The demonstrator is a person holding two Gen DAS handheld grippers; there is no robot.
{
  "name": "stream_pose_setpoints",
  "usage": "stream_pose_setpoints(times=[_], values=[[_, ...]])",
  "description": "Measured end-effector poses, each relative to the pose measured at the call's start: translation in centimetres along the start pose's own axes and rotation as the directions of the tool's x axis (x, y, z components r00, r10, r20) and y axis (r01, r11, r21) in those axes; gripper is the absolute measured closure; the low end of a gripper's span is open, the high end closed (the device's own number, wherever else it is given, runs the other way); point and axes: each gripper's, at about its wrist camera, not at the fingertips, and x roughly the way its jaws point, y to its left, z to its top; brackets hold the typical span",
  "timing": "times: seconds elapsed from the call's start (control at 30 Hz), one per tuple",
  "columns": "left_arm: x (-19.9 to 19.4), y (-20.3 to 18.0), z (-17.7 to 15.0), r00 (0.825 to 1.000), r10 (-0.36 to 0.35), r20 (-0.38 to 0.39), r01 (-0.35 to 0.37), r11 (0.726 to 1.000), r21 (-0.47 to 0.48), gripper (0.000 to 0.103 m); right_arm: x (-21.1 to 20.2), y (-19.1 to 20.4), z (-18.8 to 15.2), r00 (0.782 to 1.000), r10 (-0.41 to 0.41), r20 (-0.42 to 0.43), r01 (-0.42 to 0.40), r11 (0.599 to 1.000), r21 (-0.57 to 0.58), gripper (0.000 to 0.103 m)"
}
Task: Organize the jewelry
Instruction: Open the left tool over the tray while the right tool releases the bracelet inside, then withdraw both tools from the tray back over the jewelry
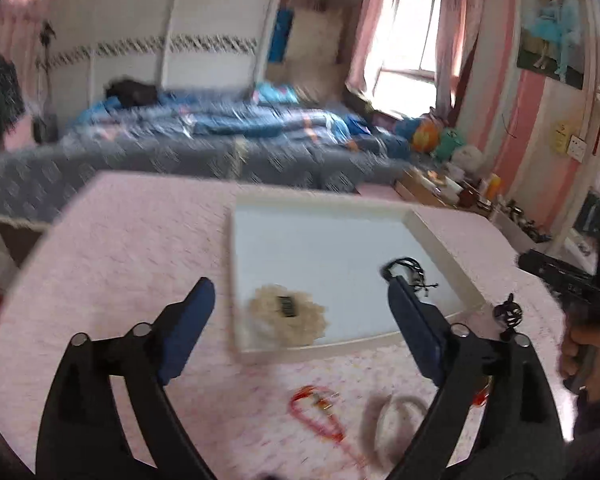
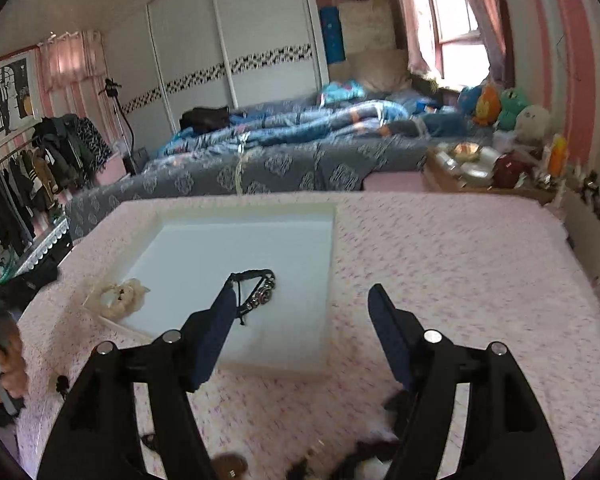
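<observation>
Two grippers above a table with a fuzzy pink cloth (image 2: 440, 248).

Left gripper (image 1: 300, 300): jaws wide apart, nothing between them, nothing held. Blue pads on black arms.

Right gripper (image 2: 304, 296): jaws apart too, nothing pinched, nothing held.

White tray (image 1: 444, 248) flat on the pink cloth, in front of both grippers. Inside the tray, a black cord bracelet (image 2: 260, 284) with round metal beads, lying loose near the middle. Also in the tray, at the left side near the rim, a cream beaded bracelet (image 1: 288, 316) in a little heap, with a small dark tag on top in the left view.

More jewelry outside the tray, on the cloth near the camera: a red string piece (image 1: 320, 412), a pale ring-shaped bangle (image 1: 396, 420) just beside it, and a small dark piece (image 1: 508, 312) next to the tray's right corner. Dark bits low in the right view, too blurry to tell.

Behind the table, a bed with blue covers (image 2: 300, 140), a window with pink curtains (image 1: 412, 32), soft toys (image 2: 504, 108).
</observation>
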Motion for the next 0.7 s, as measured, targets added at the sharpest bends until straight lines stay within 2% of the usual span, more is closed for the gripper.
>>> stream_pose_setpoints(times=[0.07, 0.17, 0.23, 0.3, 0.47, 0.6, 0.7], values=[[-2.1, 0.7, -1.2, 0.998, 0.068, 0.014, -0.068, 0.998, 0.002, 0.012, -2.1, 0.1, -1.2, 0.999, 0.015, 0.030, -0.014, 1.000, -0.016, 0.032], [-4.0, 0.5, -3.6, 0.989, 0.142, 0.026, -0.144, 0.989, 0.046, 0.007, -4.7, -0.1, -3.4, 0.997, -0.007, 0.071, 0.008, 1.000, -0.016, 0.028], [-5.1, 0.6, -5.8, 0.977, 0.212, 0.033, -0.214, 0.973, 0.089, 0.006, -6.0, -0.4, -5.1, 0.995, -0.018, 0.094, 0.020, 1.000, -0.024, 0.028], [-6.0, 1.2, -7.4, 0.967, 0.254, 0.020, -0.255, 0.963, 0.088, 0.006, -7.2, -0.2, -7.0, 0.993, -0.052, 0.110, 0.056, 0.998, -0.033, 0.028], [-7.7, 1.7, -10.2, 0.969, 0.245, 0.013, -0.245, 0.970, -0.005, 0.006, -8.0, 0.9, -10.2, 0.995, -0.074, 0.071, 0.079, 0.994, -0.076, 0.028], [-8.0, 0.7, -12.2, 0.972, 0.233, 0.013, -0.233, 0.972, 0.034, 0.006, -7.2, 1.2, -11.3, 0.996, -0.083, 0.022, 0.085, 0.994, -0.076, 0.029], [-7.3, -0.3, -12.2, 0.965, 0.260, 0.002, -0.260, 0.963, 0.075, 0.006, -7.1, 1.0, -11.7, 0.995, -0.099, 0.029, 0.101, 0.993, -0.062, 0.032]])
